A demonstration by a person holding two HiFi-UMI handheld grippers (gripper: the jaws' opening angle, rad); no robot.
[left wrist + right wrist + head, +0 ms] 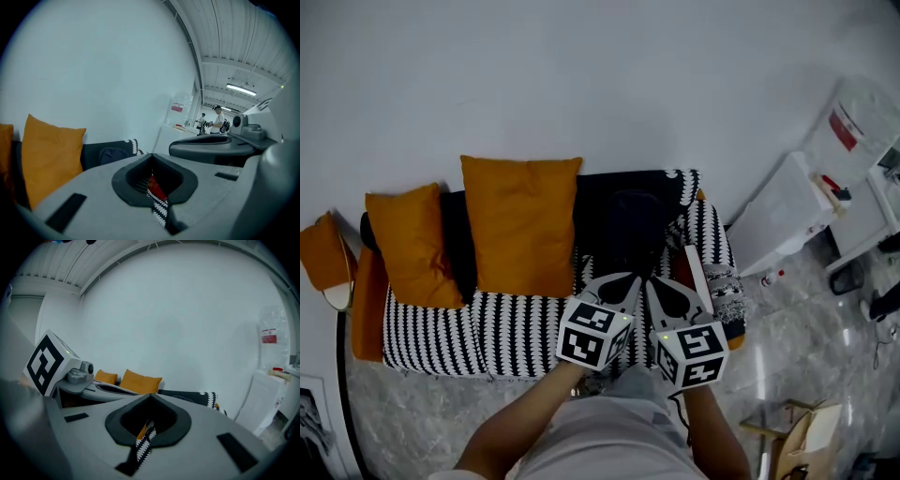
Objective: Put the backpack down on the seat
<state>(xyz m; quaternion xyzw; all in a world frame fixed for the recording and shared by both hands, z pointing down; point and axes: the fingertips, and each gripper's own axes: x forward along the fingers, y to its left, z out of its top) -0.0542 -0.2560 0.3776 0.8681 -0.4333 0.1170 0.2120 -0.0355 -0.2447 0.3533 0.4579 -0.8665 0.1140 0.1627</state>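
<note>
A dark backpack (628,223) rests on the right part of the black-and-white patterned sofa seat (441,328), leaning against the backrest. It shows as a dark shape (111,154) past the jaws in the left gripper view and as a low dark strip (183,393) in the right gripper view. My left gripper (619,286) and right gripper (670,295) hang side by side over the seat's front edge, just short of the backpack. Both are shut, with nothing between the jaws. Neither touches the backpack.
Two orange cushions (520,225) (412,246) stand on the sofa's left half. White cabinets and a water dispenser (853,141) stand to the right, on the marble floor. A cardboard box (811,436) lies at the lower right. People stand far off (218,119).
</note>
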